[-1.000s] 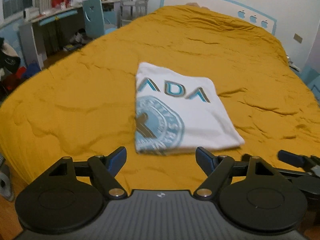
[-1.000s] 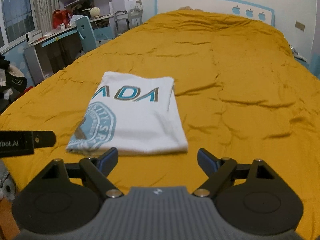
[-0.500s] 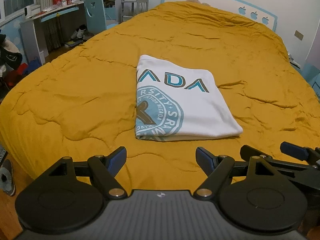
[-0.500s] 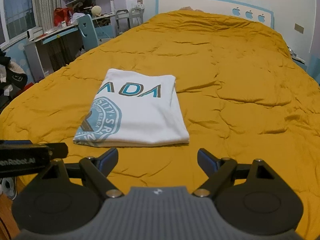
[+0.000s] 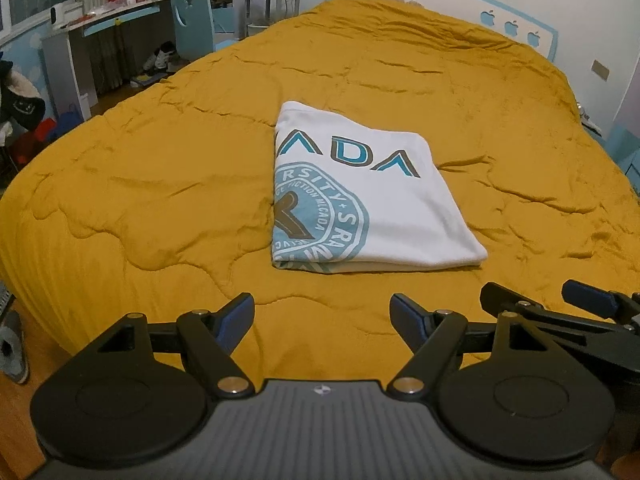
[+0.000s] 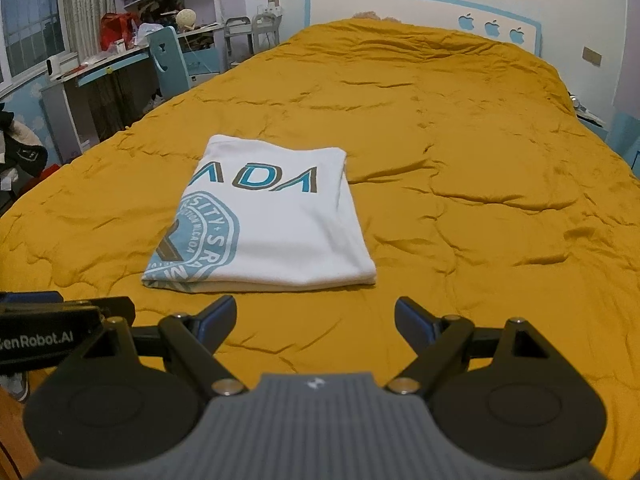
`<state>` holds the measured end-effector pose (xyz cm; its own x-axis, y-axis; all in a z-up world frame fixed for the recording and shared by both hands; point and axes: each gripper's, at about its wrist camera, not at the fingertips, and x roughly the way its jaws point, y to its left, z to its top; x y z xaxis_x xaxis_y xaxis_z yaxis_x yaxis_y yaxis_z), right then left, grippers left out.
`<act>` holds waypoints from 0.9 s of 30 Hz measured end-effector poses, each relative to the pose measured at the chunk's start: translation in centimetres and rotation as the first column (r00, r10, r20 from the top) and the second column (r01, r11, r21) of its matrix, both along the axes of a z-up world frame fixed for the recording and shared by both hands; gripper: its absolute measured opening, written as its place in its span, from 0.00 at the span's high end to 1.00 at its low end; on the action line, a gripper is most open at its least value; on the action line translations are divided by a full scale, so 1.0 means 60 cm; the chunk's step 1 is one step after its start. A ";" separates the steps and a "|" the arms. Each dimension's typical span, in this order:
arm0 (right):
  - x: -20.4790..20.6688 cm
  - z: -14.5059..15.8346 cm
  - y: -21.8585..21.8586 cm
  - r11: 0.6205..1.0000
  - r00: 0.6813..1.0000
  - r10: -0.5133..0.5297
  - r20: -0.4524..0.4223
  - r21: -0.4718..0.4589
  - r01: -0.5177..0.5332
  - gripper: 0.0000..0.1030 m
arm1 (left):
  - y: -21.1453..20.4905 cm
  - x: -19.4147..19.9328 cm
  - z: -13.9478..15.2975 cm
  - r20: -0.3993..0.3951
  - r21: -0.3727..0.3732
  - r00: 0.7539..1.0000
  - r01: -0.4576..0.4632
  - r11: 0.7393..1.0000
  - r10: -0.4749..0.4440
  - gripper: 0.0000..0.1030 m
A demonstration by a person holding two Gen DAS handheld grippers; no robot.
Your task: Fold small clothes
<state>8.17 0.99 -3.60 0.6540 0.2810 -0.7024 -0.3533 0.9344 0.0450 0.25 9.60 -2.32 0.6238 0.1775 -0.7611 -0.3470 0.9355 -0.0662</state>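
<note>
Shirt [image 5: 372, 196], folded into a neat white rectangle, lies mid-frame on the yellow bed [image 5: 160, 184], while left tongs [image 5: 322, 316] and right tongs [image 6: 314, 316], wide open and empty, have drawn back from it slightly, suggesting the fold is finished.

Shirt [image 5: 368, 200] print half folded under; right gripper [image 5: 568, 304] cut off by frame edge; desk [image 6: 92, 76] clutter too small to identify.
</note>
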 end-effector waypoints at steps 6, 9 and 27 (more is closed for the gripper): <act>-0.002 -0.003 0.003 1.000 1.000 -0.011 -0.007 -0.010 0.011 0.20 | -0.001 0.004 -0.002 -0.025 -0.001 1.000 0.006 1.000 -0.006 0.13; 0.000 -0.005 0.000 1.000 1.000 -0.015 -0.015 -0.010 0.015 0.20 | -0.001 0.004 -0.004 -0.034 -0.005 0.999 -0.001 1.000 0.000 0.13; 0.003 -0.009 -0.003 1.000 0.999 -0.020 -0.027 -0.015 0.020 0.20 | -0.005 0.008 -0.007 -0.060 -0.007 0.998 0.005 1.000 -0.006 0.13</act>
